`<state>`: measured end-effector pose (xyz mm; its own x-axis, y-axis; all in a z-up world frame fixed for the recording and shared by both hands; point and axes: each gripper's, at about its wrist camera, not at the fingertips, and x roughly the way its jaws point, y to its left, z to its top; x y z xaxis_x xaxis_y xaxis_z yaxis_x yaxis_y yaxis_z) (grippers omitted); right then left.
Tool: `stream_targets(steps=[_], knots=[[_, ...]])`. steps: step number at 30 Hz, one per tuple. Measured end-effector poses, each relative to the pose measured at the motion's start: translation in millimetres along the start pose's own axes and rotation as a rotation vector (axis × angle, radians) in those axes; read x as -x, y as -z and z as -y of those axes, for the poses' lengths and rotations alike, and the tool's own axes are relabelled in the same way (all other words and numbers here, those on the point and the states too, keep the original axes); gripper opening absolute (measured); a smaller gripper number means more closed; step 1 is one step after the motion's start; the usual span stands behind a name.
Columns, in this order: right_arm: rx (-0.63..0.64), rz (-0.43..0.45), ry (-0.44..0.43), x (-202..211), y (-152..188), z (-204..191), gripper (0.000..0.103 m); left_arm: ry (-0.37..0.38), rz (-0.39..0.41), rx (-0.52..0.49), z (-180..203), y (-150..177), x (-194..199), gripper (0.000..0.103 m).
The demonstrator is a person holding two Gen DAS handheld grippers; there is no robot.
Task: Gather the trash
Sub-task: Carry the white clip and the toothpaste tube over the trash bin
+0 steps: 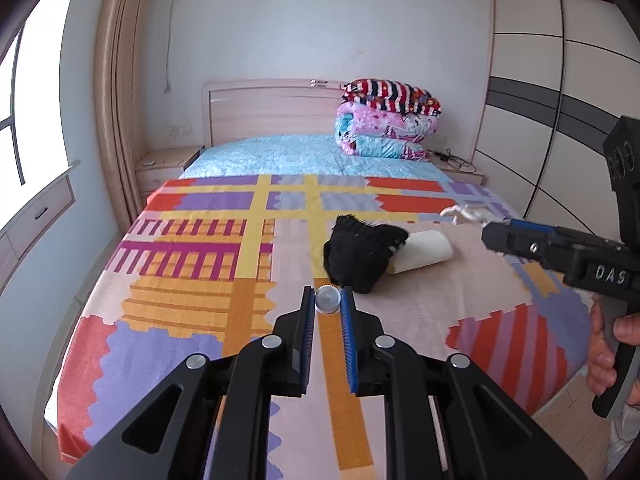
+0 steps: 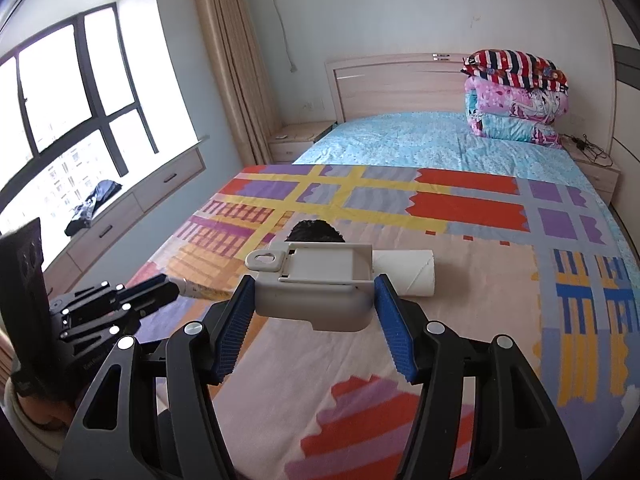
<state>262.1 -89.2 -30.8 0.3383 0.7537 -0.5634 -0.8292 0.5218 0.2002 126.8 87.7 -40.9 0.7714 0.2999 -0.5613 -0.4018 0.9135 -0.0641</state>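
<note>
My left gripper (image 1: 327,299) is shut on a small tube with a white ribbed cap (image 1: 327,299); in the right wrist view the tube (image 2: 200,290) sticks out of the left gripper (image 2: 172,286). My right gripper (image 2: 314,296) is shut on a grey-white plastic holder (image 2: 316,280) above the bed. In the left wrist view the right gripper (image 1: 490,236) holds it (image 1: 464,213) at the right. A black fuzzy item (image 1: 360,254) and a cardboard paper roll (image 1: 424,250) lie on the bed; both also show in the right wrist view (image 2: 316,230), (image 2: 408,272).
The bed has a colourful patterned sheet (image 1: 200,248) and a blue cover (image 1: 304,156). Folded quilts (image 1: 390,120) are stacked by the headboard. A wardrobe (image 1: 540,80) stands right, nightstands (image 2: 296,142) flank the bed, and a window bench (image 2: 132,196) with dark cloth is at the left.
</note>
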Motion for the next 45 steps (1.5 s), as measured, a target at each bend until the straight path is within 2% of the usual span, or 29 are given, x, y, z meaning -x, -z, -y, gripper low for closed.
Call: stream_targets(steps=[5,16,27,39,45], knots=[[0.019,0.012,-0.002,21.6,10.5,-7.8,0.06,0.027,0.02,-0.018,10.0,0.7,20.8,0.013],[0.065,0.019,-0.014,59.1,43.9,-25.3,0.06,0.101,-0.001,-0.113,43.4,23.8,52.2,0.013],[0.005,-0.052,-0.041,66.2,96.2,-24.9,0.06,0.212,-0.105,-0.162,68.9,71.8,63.7,0.013],[-0.058,-0.178,-0.056,64.6,161.6,-17.6,0.06,0.317,-0.239,-0.161,68.4,116.5,64.1,0.013],[-0.078,-0.239,-0.06,64.9,187.8,-15.5,0.06,0.344,-0.246,-0.153,70.6,126.4,74.0,0.013]])
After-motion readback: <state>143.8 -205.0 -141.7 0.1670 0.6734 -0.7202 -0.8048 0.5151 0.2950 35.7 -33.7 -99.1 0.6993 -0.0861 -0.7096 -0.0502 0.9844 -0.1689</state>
